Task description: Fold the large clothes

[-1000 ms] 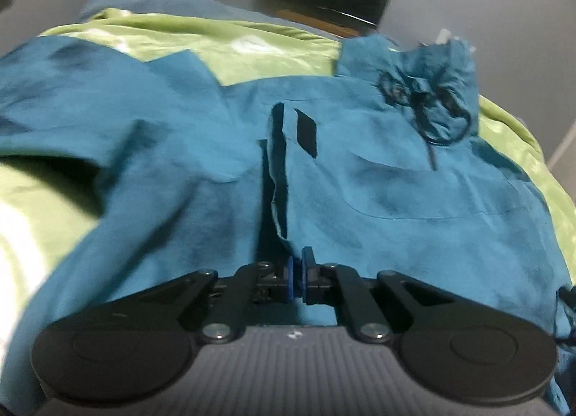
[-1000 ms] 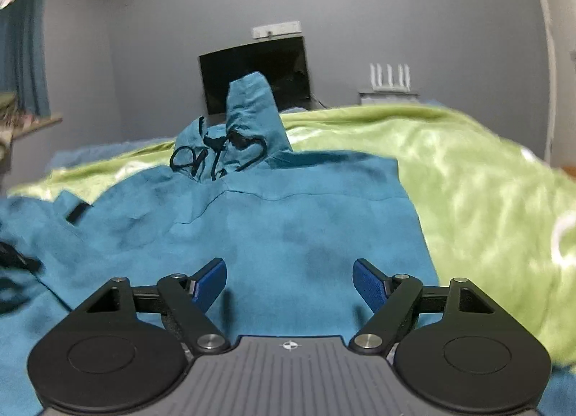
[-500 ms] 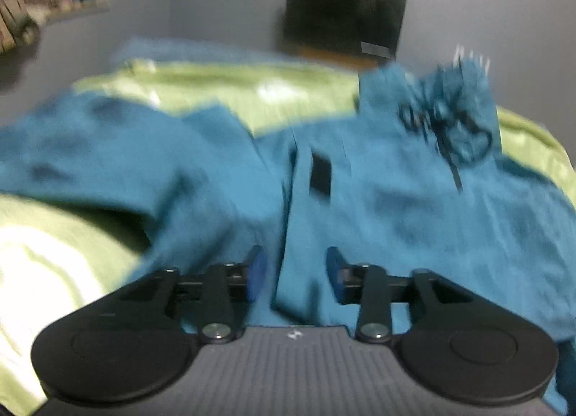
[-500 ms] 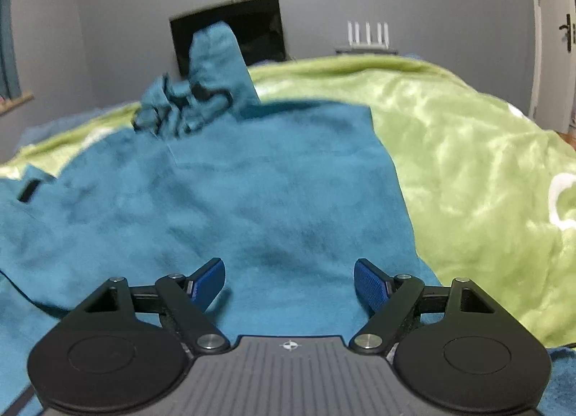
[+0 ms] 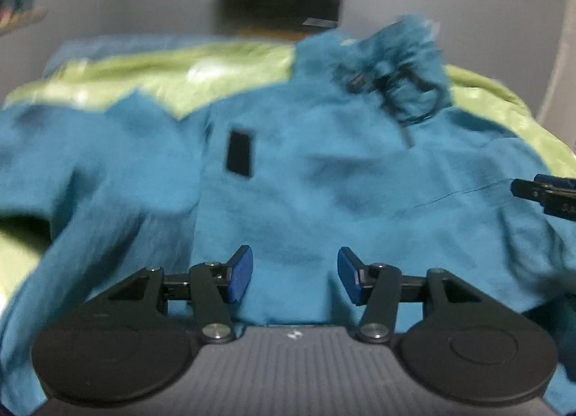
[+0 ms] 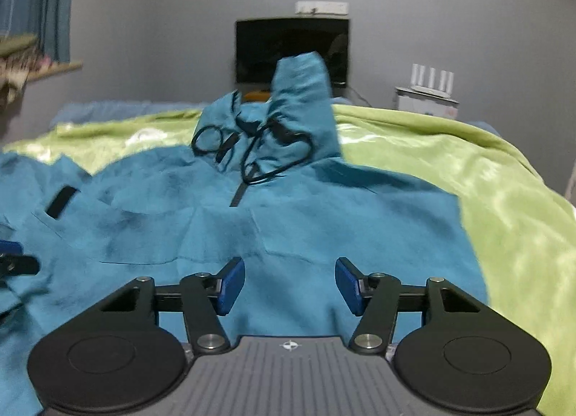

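- The teal hoodie (image 6: 295, 221) lies spread on the green blanket (image 6: 504, 207) over the bed, hood (image 6: 302, 92) standing up at the far end with its black drawstrings (image 6: 266, 149) looped below it.
- Your left tongs (image 5: 295, 273) have just been opening; they stand spread just above the hoodie's near part, nothing pinched between the blue pads.
- Your right tongs (image 6: 289, 284) have just been closing partway; they are still apart over the cloth, gripping nothing.
- A black patch (image 5: 239, 153) sits on the left side.
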### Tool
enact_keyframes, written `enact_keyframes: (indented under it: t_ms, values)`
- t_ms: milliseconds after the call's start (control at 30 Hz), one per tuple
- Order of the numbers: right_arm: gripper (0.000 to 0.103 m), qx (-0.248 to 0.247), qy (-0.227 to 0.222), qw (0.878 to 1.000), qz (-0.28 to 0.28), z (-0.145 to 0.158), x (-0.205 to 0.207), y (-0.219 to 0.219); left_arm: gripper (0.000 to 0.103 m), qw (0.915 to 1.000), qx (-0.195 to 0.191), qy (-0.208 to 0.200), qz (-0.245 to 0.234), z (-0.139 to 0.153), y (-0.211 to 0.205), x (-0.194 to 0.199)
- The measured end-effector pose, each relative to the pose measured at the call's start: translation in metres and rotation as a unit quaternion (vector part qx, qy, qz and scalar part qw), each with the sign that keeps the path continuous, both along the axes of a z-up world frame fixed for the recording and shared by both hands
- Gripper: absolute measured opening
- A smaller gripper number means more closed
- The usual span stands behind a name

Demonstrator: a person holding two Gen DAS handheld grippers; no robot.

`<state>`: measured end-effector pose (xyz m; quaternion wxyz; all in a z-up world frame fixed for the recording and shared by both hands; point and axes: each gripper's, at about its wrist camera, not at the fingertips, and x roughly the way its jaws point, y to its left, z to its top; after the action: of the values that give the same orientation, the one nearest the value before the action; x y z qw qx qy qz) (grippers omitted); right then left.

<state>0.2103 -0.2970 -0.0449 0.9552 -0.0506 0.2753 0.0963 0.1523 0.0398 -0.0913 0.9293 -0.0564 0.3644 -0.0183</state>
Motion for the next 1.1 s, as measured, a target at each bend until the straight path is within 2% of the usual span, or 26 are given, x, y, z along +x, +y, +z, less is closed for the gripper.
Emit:
enact_keyframes:
  t_ms: [100, 133, 167, 300, 400, 433, 500, 533, 667, 733, 867, 1100]
  values:
    - [0.057, -0.019, 0.036, 0.999, -0.008, -0.023, 0.033, 0.023, 0.05, 0.9985, -0.047, 0.019, 0.018, -0.01, 0.019, 0.006]
    - [0.057, -0.026, 0.047, 0.999, -0.01, -0.032, 0.038, 0.03, 0.05, 0.9985, -0.049, 0.019, 0.019, -0.012, 0.02, 0.007]
    - [0.057, -0.032, 0.056, 0.998, -0.01, -0.039, 0.045, 0.035, 0.05, 0.9988, -0.042, 0.019, 0.017, -0.013, 0.019, 0.008]
    - [0.058, -0.059, 0.037, 0.998, 0.01, -0.048, 0.06, 0.052, 0.052, 0.9997, 0.004, 0.023, -0.003, -0.021, 0.003, 0.011]
    - [0.059, -0.021, 0.011, 1.0, 0.018, -0.037, 0.06, 0.05, 0.056, 0.9995, 0.018, 0.023, -0.014, -0.024, -0.004, 0.013]
    - [0.064, -0.019, 0.01, 1.0, 0.01, -0.036, 0.061, 0.048, 0.056, 0.9994, 0.021, 0.024, -0.015, -0.025, -0.005, 0.013]
    - [0.067, -0.048, 0.047, 0.998, -0.016, -0.046, 0.069, 0.049, 0.057, 0.9993, 0.022, 0.025, -0.019, -0.026, -0.006, 0.014]
    - [0.068, -0.05, 0.052, 0.997, -0.012, -0.05, 0.068, 0.047, 0.057, 0.9993, 0.022, 0.025, -0.019, -0.026, -0.006, 0.013]
    - [0.071, -0.029, 0.059, 0.998, -0.019, -0.046, 0.048, 0.038, 0.059, 0.9994, 0.017, 0.025, -0.019, -0.026, -0.005, 0.014]
    - [0.076, -0.028, 0.071, 0.997, -0.016, -0.046, 0.032, 0.032, 0.06, 0.9994, 0.015, 0.024, -0.019, -0.026, -0.005, 0.014]
    - [0.078, -0.039, 0.079, 0.996, -0.015, -0.043, -0.013, 0.02, 0.06, 0.9996, 0.01, 0.021, -0.019, -0.025, -0.003, 0.011]
    - [0.084, -0.008, 0.083, 0.996, -0.039, -0.019, -0.081, -0.007, 0.062, 0.9999, -0.013, 0.005, -0.01, -0.015, 0.006, -0.003]
